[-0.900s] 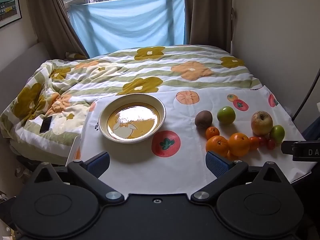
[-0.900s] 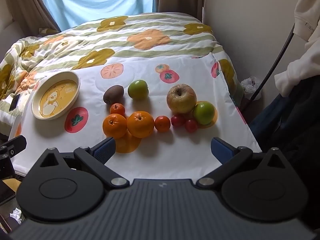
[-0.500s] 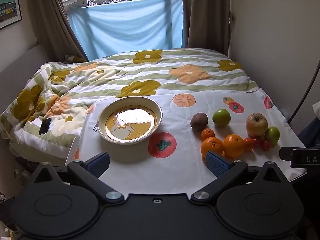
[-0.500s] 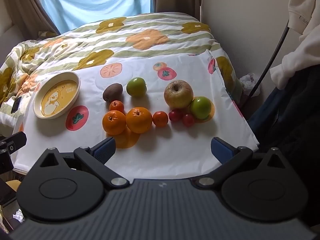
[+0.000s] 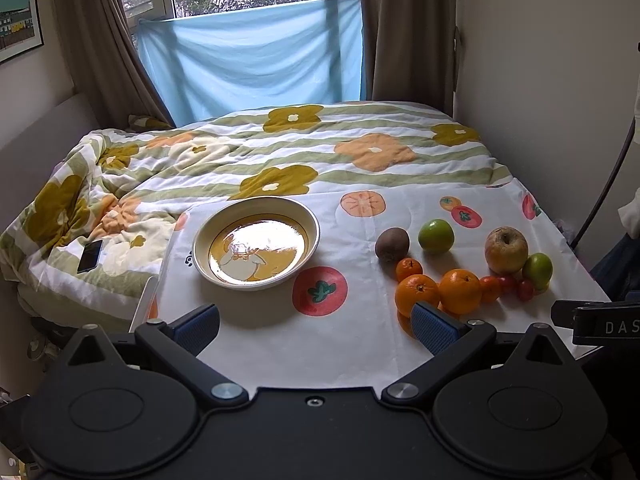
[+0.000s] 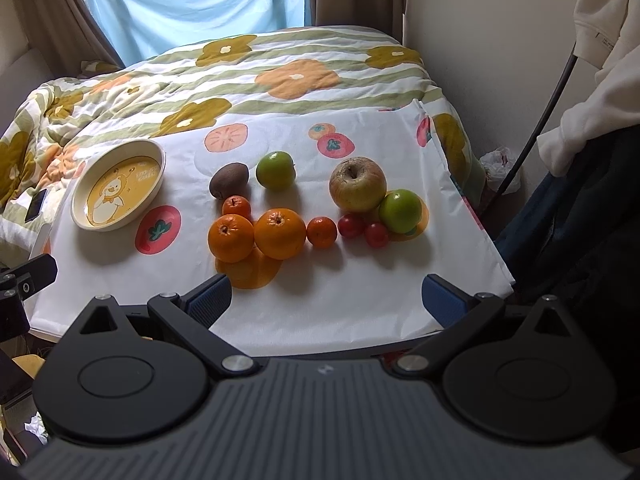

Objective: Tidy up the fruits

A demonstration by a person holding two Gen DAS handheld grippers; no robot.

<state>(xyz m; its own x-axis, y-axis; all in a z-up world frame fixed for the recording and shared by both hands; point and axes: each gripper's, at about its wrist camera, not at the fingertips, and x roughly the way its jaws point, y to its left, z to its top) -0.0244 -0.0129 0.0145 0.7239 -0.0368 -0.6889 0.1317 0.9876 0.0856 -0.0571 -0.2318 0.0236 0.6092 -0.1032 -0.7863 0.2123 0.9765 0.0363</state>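
A cream bowl (image 5: 256,240) (image 6: 118,184) with a yellow cartoon base sits empty on the left of a white fruit-print cloth (image 5: 352,336). To its right lie a brown kiwi (image 6: 229,180), two green apples (image 6: 276,170) (image 6: 400,211), a yellowish apple (image 6: 357,184), two large oranges (image 6: 231,237) (image 6: 280,233), two small tangerines (image 6: 237,207) (image 6: 321,232) and two cherry tomatoes (image 6: 351,225). My left gripper (image 5: 316,326) hangs open near the cloth's front edge, below the bowl. Open as well, my right gripper (image 6: 326,302) hovers in front of the oranges, with nothing between its fingers.
The cloth lies on a bed with a flowered quilt (image 5: 280,152). A dark phone (image 5: 90,256) rests on the quilt at left. A wall (image 5: 540,80) and a dark cable (image 6: 540,120) stand at right, where a white garment (image 6: 600,60) hangs.
Both views have pulled back and tilted up slightly, so the bowl and fruits sit a little higher and farther. Nothing on the cloth has moved and both grippers stay open.
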